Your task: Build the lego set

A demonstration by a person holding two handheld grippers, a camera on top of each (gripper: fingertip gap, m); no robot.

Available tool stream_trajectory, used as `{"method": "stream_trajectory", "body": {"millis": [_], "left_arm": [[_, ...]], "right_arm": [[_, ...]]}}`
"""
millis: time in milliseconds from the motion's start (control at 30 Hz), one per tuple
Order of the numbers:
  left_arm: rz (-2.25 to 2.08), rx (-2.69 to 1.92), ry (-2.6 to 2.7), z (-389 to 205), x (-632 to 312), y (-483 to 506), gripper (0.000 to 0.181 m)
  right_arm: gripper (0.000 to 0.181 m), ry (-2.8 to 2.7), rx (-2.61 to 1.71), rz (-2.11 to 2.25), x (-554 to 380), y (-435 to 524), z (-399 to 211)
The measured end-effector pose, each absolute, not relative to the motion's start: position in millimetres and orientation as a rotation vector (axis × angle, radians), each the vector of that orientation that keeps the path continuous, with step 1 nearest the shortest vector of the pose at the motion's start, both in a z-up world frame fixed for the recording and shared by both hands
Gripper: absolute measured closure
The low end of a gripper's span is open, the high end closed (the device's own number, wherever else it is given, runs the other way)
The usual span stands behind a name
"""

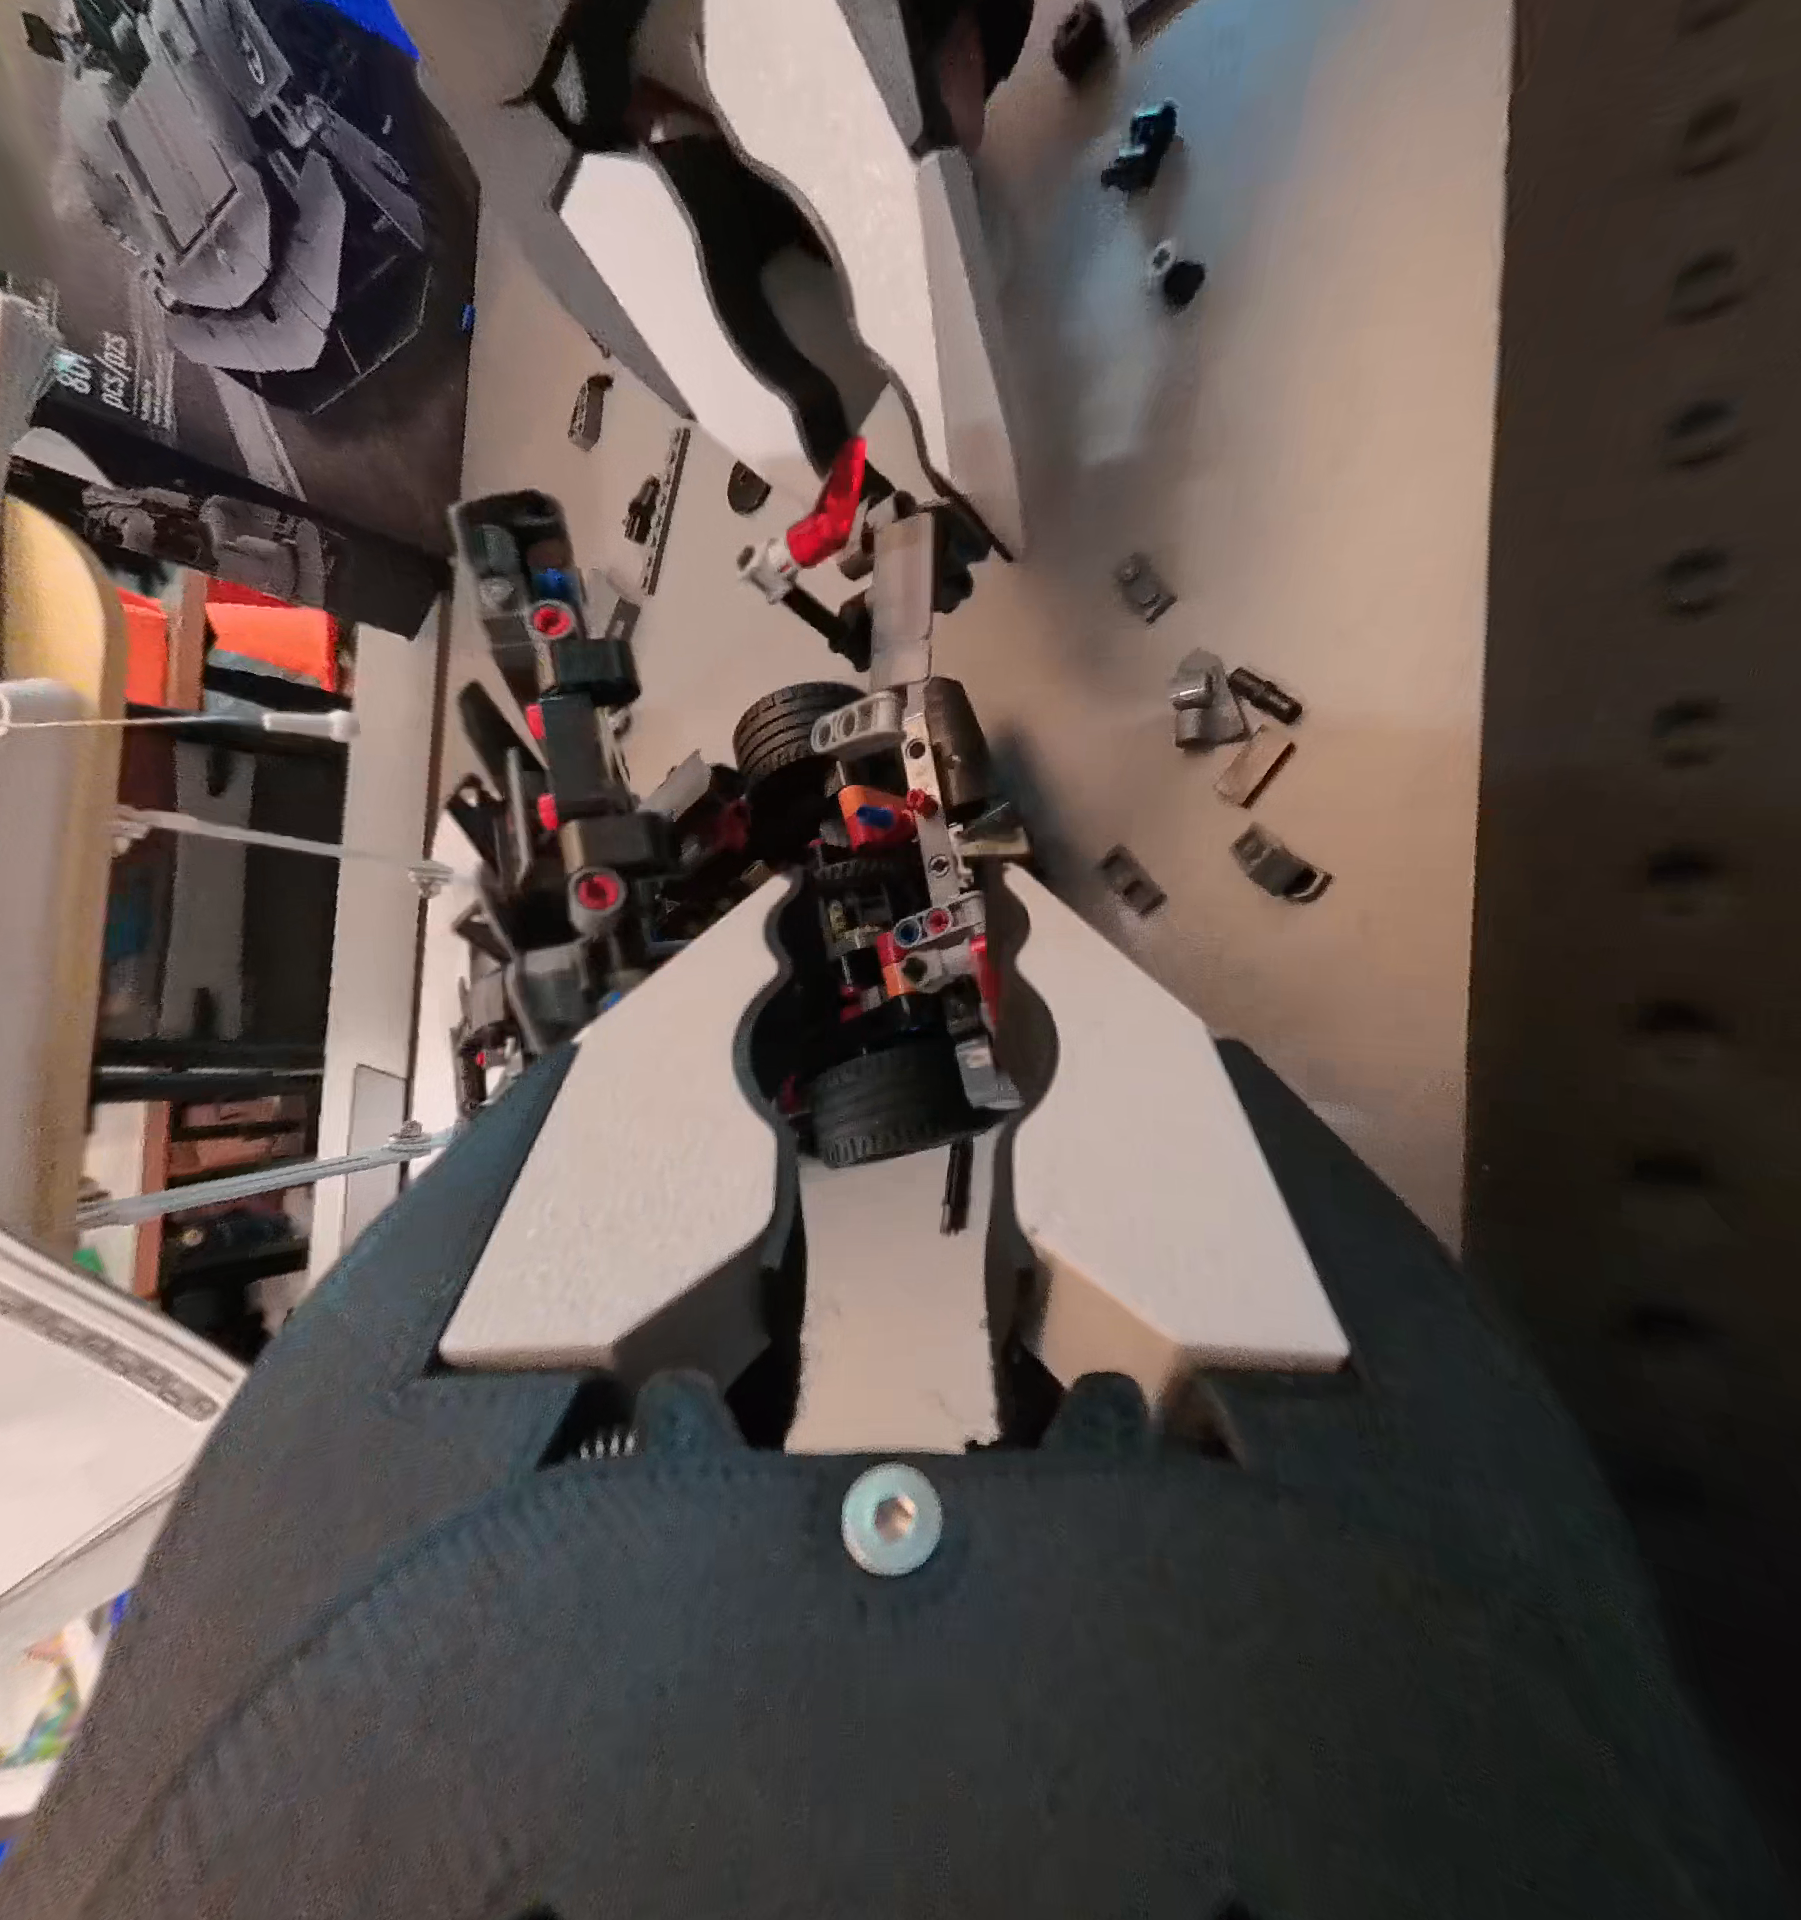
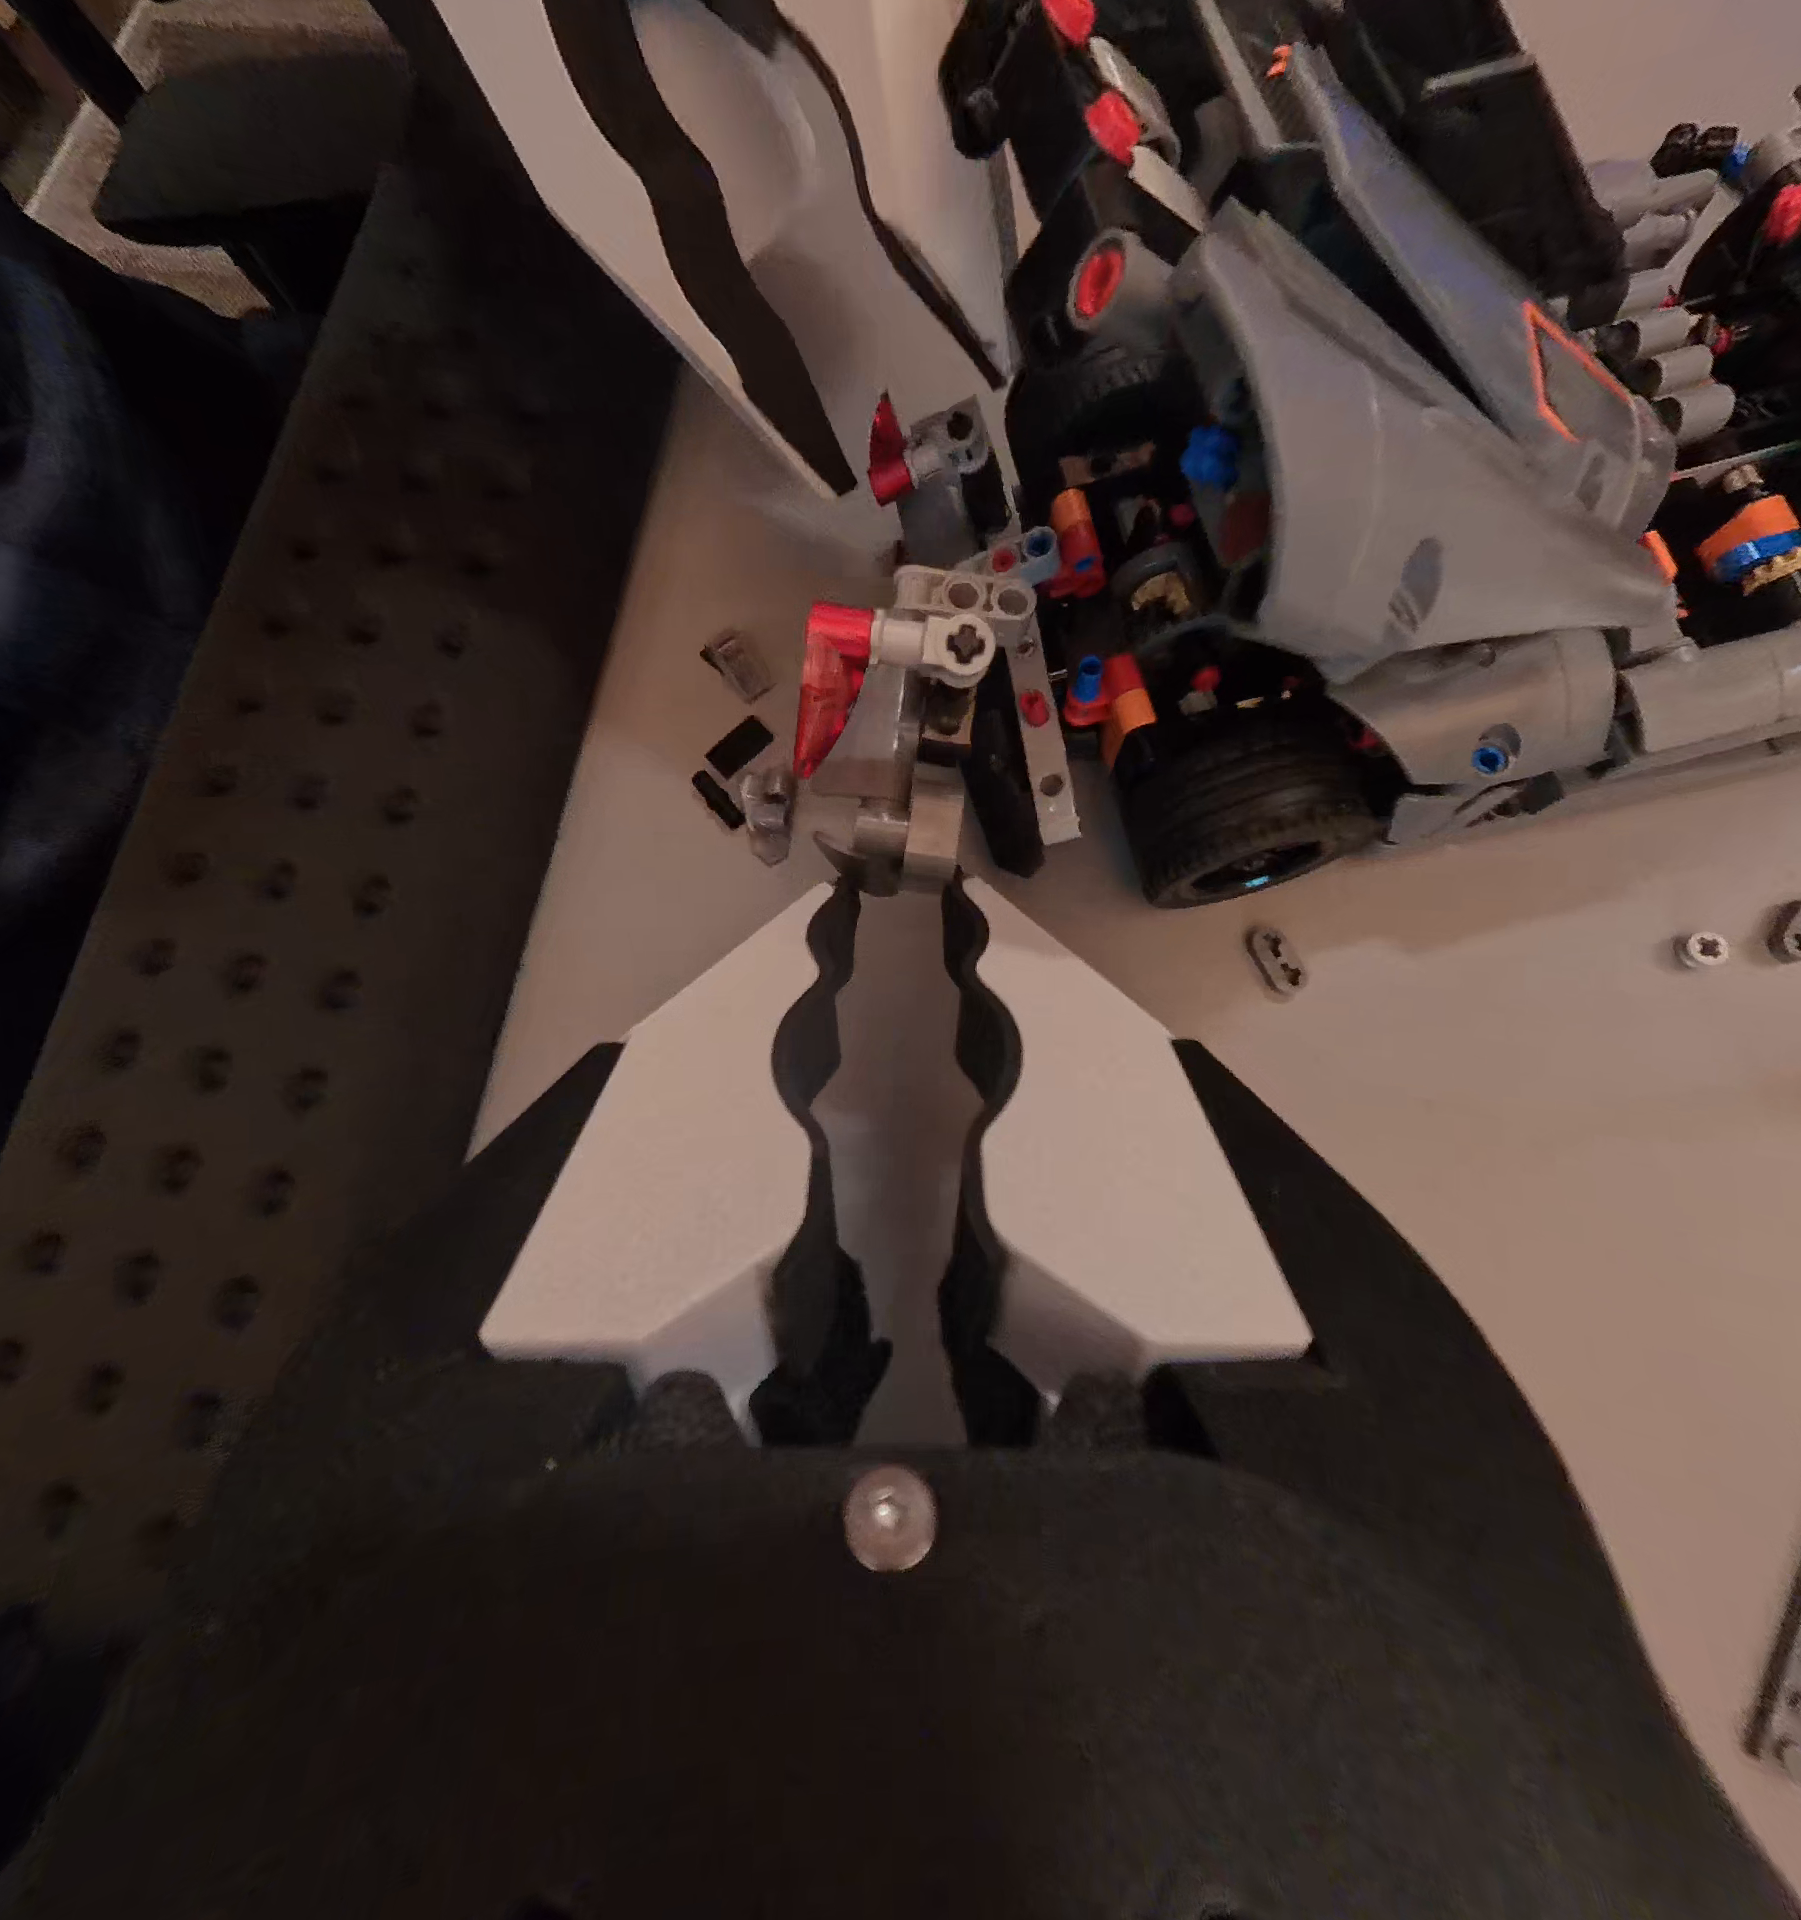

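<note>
Grey and black, the car (image 2: pixel 1374 540) lies on my white table (image 2: pixel 1395 1143). My left gripper (image 1: pixel 891 914) is closed around its rear end, a wheel (image 1: pixel 875 1112) between the fingers. My right gripper (image 2: pixel 901 888) pinches a small grey assembly (image 2: pixel 885 748) with a red piece (image 2: pixel 834 686), held against the car's rear. Loose parts (image 1: pixel 1218 707) lie scattered nearby.

One car (image 2: pixel 1395 540) (two tongs (image 2: pixel 898 894))
</note>
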State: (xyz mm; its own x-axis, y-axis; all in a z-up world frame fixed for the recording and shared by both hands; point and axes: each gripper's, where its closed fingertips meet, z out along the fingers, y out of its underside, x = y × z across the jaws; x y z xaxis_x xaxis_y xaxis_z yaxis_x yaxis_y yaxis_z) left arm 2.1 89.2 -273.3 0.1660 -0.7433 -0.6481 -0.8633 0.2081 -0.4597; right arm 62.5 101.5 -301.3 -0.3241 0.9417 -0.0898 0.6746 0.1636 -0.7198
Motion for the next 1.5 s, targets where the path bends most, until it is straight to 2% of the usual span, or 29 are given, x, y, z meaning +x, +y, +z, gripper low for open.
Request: {"method": "stream_trajectory", "body": {"millis": [300,400,933,1033,1067,1200,1433,1500], "left_arm": [[0.144,-1.620,1.685,-294.4,-0.2,83.2,0.138],[0.132,-1.609,1.669,-294.1,1.7,84.9,0.141],[0.155,-1.666,1.631,-309.8,8.2,98.1,0.126],[0.185,-1.683,1.648,-316.1,6.0,99.9,0.128],[0.182,-1.696,1.649,-318.3,5.7,100.0,0.131],[0.153,-1.734,1.636,-320.8,4.4,100.6,0.137],[0.123,-1.761,1.612,-321.7,2.3,102.4,0.137],[0.127,-1.761,1.609,-321.8,2.2,103.0,0.138]], "right_arm": [[0.167,-2.273,-1.494,0.789,67.3,115.5,-309.4],[0.167,-2.329,-1.485,0.731,67.3,123.3,-315.1],[0.167,-2.378,-1.437,0.717,59.6,132.6,-324.3],[0.168,-2.383,-1.418,0.687,59.3,132.5,-324.4],[0.181,-2.386,-1.401,0.672,59.0,132.4,-324.5],[0.181,-2.390,-1.353,0.639,56.8,130.9,-325.4],[0.181,-2.384,-1.393,0.651,63.1,129.3,-325.7],[0.176,-2.373,-1.403,0.640,64.7,129.8,-324.0]]}}
